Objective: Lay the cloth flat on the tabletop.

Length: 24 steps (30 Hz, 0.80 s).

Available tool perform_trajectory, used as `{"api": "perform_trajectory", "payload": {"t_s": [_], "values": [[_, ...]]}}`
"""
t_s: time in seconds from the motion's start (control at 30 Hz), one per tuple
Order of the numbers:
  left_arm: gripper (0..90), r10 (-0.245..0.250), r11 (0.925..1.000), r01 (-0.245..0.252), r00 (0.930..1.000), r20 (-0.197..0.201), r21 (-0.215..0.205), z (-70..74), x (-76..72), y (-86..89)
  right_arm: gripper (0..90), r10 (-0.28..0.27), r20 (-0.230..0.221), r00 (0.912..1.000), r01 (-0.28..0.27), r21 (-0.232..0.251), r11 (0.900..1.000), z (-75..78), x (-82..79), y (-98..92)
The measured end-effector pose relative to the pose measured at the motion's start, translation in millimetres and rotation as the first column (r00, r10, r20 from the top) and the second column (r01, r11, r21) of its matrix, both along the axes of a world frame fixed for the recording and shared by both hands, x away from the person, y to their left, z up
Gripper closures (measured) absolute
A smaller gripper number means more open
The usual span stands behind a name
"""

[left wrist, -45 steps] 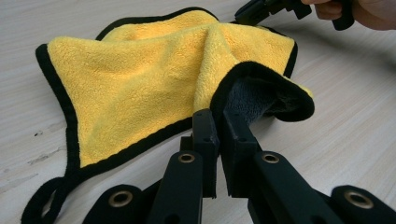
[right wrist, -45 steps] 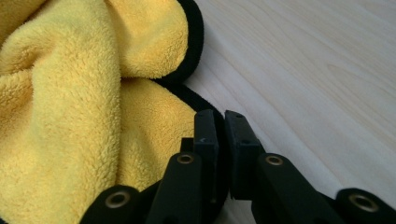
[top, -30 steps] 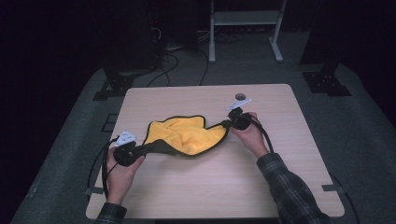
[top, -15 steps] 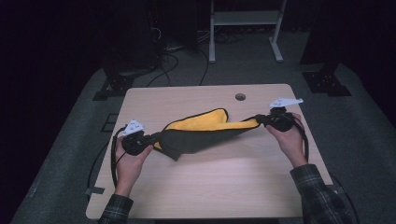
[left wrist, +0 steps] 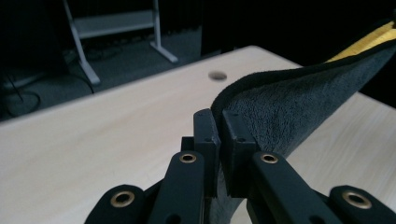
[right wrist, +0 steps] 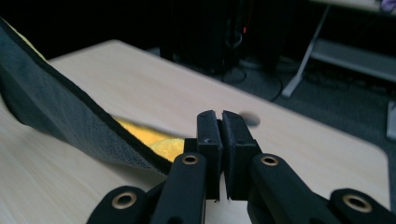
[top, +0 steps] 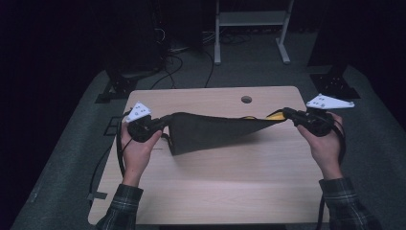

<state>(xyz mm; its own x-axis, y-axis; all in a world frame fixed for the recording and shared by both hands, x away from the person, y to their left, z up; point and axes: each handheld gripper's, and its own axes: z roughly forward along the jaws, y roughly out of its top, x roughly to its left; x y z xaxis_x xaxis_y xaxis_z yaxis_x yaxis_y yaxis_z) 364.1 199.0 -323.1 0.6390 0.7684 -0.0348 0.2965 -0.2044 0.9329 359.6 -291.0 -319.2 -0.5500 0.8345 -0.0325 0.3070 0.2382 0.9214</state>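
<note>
A cloth (top: 215, 132), dark grey on one side and yellow on the other, hangs stretched above the wooden table (top: 215, 191) between my two grippers. My left gripper (top: 165, 120) is shut on its left corner. In the left gripper view the grey pile (left wrist: 289, 102) rises from between the closed jaws of that gripper (left wrist: 219, 116). My right gripper (top: 286, 113) is shut on the right corner, where a yellow edge (top: 274, 115) shows. In the right gripper view the cloth (right wrist: 56, 112) runs off to the left from beside the closed jaws of that gripper (right wrist: 218, 119).
A round hole (top: 246, 99) sits in the tabletop near the far edge. Beyond the table a metal frame (top: 249, 28) stands on the dark floor, with cables (top: 172, 52) lying to its left. The person's plaid sleeves come in at the bottom.
Both hands have risen and moved apart, the right one farther. The cloth, which lay bunched on the table with its yellow side up, now hangs taut with its grey side showing.
</note>
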Motion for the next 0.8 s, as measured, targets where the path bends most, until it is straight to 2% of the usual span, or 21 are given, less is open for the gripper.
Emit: {"api": "perform_trajectory", "payload": {"t_s": [0.07,0.23,0.3,0.33,0.43,0.6,0.63,0.7,0.8], "values": [[85.7,0.0,0.9999,0.0,0.9995,0.03,-0.01,12.1,-2.4,1.1,85.9,0.005,0.036,0.9993,-0.005,0.013,1.0,10.8,-6.5,-0.9],[85.6,0.006,0.9994,-0.003,0.9945,0.104,-0.034,39.8,-9.3,3.5,86.0,0.009,0.142,0.9898,-0.016,0.044,0.999,41.2,-26.6,0.2],[85.7,0.012,0.9994,-0.008,0.9924,0.122,-0.035,47.5,-7.6,4.5,86.0,0.005,0.185,0.9828,-0.011,0.034,0.999,53.5,-32.9,2.8],[85.7,0.016,0.9993,-0.012,0.9925,0.121,-0.036,50.1,-5.3,4.7,86.0,0.003,0.191,0.9816,-0.009,0.03,1.0,58.0,-33.3,3.8],[85.8,0.028,0.9985,-0.022,0.9924,0.12,-0.049,53.3,6.0,3.2,86.0,-0.001,0.195,0.9808,-0.004,0.024,1.0,64.8,-26.6,5.6],[85.9,0.057,0.9979,-0.053,0.9919,0.113,-0.038,58.6,37.5,0.8,86.0,-0.031,0.176,0.9839,0.026,0.032,0.999,66.4,4.0,8.5],[85.9,0.064,0.9971,-0.059,0.9917,0.112,-0.049,61.0,44.6,0.6,86.1,-0.038,0.173,0.9841,0.032,0.035,0.999,67.4,10.7,9.4],[85.9,0.077,0.9956,-0.07,0.9891,0.125,-0.062,68.5,54.6,1.1,86.1,-0.049,0.181,0.9823,0.041,0.046,0.998,71.8,21.3,10.8],[85.9,0.089,0.9942,-0.078,0.983,0.161,-0.074,80.7,58.8,1.0,86.1,-0.063,0.203,0.9771,0.052,0.059,0.997,81.3,29.2,12.0]]}}
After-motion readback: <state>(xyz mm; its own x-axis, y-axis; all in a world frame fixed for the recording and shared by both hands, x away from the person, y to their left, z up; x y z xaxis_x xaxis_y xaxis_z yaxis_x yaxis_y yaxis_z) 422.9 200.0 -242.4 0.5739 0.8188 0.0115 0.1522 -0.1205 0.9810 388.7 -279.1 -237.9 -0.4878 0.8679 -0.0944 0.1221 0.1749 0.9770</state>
